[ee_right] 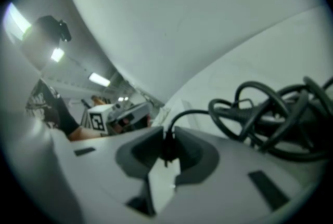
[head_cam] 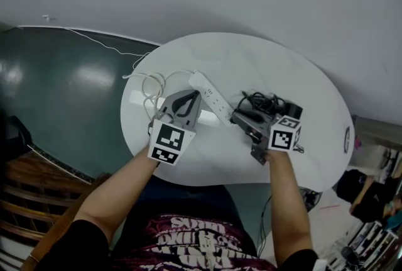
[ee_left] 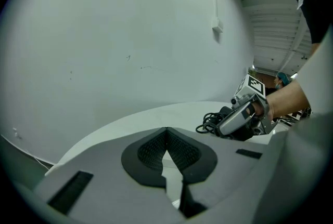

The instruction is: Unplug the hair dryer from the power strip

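Note:
A white power strip [head_cam: 210, 99] lies slantwise in the middle of the round white table [head_cam: 301, 75]. My left gripper [head_cam: 196, 95] is shut, its tips at the strip's near-left side; whether they press on it is hidden. Nothing shows between its meeting pads [ee_left: 156, 149]. My right gripper [head_cam: 234, 116] is shut on the hair dryer's black plug [ee_right: 167, 146], right over the strip [ee_right: 164, 182]. From the plug the black cord [ee_right: 260, 111] runs to a loose coil by the dark hair dryer [head_cam: 273, 105]. Whether the plug sits in a socket is hidden.
The strip's white cable [head_cam: 151, 84] loops on the table's left part and trails off over the dark green floor [head_cam: 63, 87]. A wooden chair [head_cam: 25, 197] stands at the lower left. The table's front edge is close to the person's body.

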Demonstrator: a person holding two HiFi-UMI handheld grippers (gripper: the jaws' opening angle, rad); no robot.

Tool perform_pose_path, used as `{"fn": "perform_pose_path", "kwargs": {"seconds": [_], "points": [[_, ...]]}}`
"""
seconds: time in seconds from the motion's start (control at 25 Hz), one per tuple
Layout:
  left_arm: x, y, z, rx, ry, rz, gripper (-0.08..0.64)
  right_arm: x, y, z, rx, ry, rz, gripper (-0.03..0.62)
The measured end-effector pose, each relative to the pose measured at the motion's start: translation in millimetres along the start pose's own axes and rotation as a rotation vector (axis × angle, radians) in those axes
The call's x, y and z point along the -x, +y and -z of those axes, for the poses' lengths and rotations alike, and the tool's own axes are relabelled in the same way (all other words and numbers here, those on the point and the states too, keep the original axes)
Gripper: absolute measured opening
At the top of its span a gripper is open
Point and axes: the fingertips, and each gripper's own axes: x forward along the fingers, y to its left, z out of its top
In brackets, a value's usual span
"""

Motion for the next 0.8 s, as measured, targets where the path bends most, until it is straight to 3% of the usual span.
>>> {"fn": "perform_pose_path", "kwargs": {"seconds": [0.2, 0.36, 0.48, 0.8], "points": [[-21.1, -18.2, 4.6, -0.013, 0.036, 0.075, 0.023, 2.3, -7.7, -6.3, 0.08, -0.146, 0.087, 0.083], [-37.9, -30.3, 4.6, -0.004, 0.055, 0.134, 0.023, 3.4, -12.2, -16.3, 0.113, -0.241, 0.088, 0.081], [-47.9, -35.5, 5.2, 0.004, 0.061, 0.165, 0.023, 2.1, -14.6, -18.2, 0.139, -0.245, 0.075, 0.081], [-59.0, -26.9, 18.5, 0.051, 0.092, 0.136, 0.024, -6.4, -16.5, -16.1, 0.186, -0.223, 0.041, 0.083]]}}
